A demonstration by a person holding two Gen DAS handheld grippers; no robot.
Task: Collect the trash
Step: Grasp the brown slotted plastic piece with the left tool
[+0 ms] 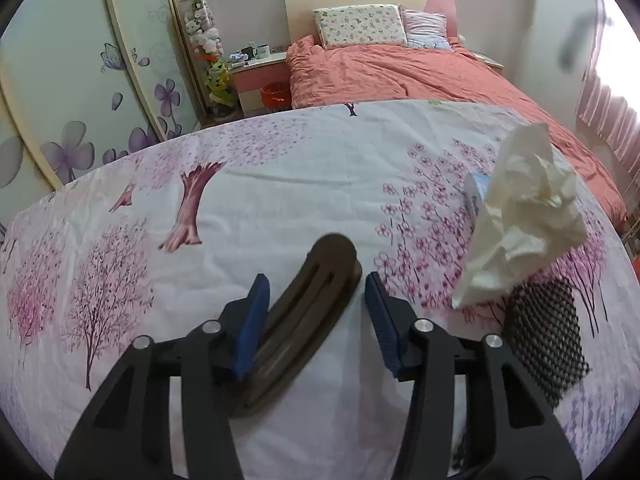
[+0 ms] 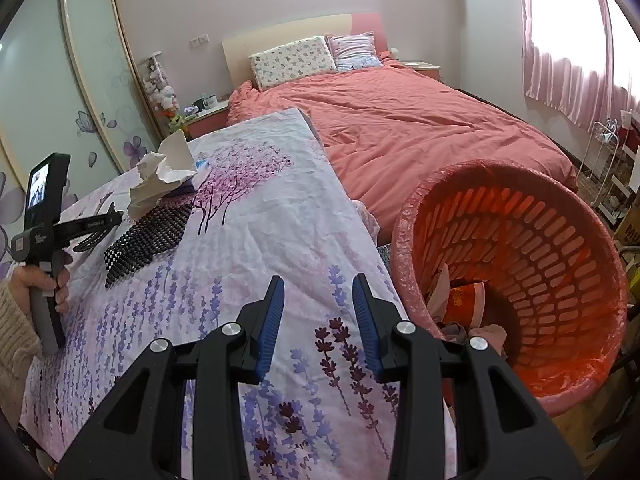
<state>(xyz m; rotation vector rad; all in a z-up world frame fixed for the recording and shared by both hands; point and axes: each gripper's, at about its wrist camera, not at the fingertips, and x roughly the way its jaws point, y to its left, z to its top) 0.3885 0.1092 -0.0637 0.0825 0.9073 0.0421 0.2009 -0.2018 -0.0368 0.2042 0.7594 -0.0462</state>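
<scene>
Left wrist view: the left gripper, with blue-padded fingers, is seen at lower centre with its jaws apart, straddling a dark brown curved plastic hair clip that lies on a white bedsheet printed with pink blossom trees; whether the pads touch the clip cannot be told. At the right of the frame a crumpled white tissue is shown resting partly on a black mesh mat, with a small blue-and-white packet just behind it. A bed with a salmon-pink duvet fills the upper centre, and a wardrobe with purple flower decals the upper left.

Right wrist view: the right gripper is seen at lower centre, jaws apart and holding nothing, above the lavender-printed part of the sheet. An orange slotted plastic waste basket lined with a pink bag is shown tilted at the right, beside the covered surface, with a red paper cup and other scraps inside. The tissue and mesh mat appear at the left of the frame, well apart from the basket. The left gripper is held at the far left by a hand in a beige knitted sleeve.
</scene>
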